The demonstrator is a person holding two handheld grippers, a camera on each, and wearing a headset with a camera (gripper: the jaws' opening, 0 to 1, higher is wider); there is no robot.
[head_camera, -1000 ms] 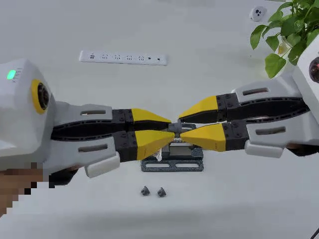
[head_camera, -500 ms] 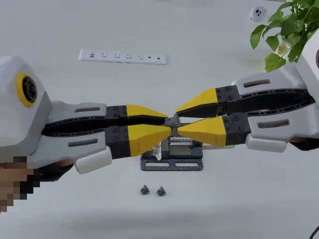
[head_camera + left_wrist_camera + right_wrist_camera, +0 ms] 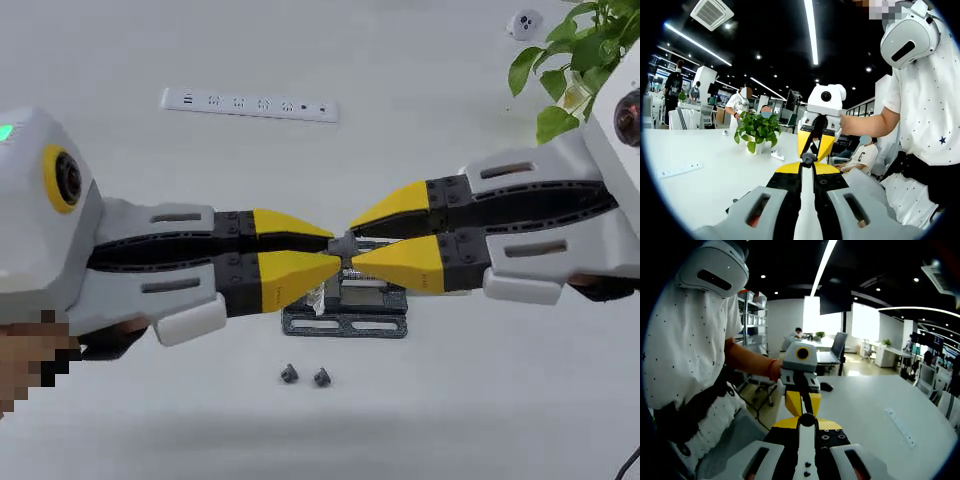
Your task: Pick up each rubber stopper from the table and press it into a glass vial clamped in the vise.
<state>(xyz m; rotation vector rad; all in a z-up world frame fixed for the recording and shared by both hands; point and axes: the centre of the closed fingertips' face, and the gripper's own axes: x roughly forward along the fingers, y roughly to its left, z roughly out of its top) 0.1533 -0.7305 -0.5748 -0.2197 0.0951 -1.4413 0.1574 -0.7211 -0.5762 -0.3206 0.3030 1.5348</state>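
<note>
A small dark grey rubber stopper [image 3: 345,245] hangs in the air just above the black vise [image 3: 345,322]. My left gripper [image 3: 333,255] comes in from the left and my right gripper [image 3: 357,249] from the right. Their yellow fingertips meet tip to tip on the stopper, and both look shut on it. In the left gripper view the stopper [image 3: 808,158] sits at my own tips with the right gripper [image 3: 815,142] facing me. The right gripper view has the stopper [image 3: 806,419] at its tips. Two more stoppers [image 3: 289,374] [image 3: 322,377] lie in front of the vise. The grippers hide the vial.
A white power strip [image 3: 250,104] lies at the back of the white table [image 3: 480,400]. A green potted plant [image 3: 580,60] stands at the back right, with a small white round device [image 3: 524,24] beside it.
Both grippers, still meeting on the stopper, have risen slightly away from the vise top. The left gripper's body has shifted a little left and rolled.
</note>
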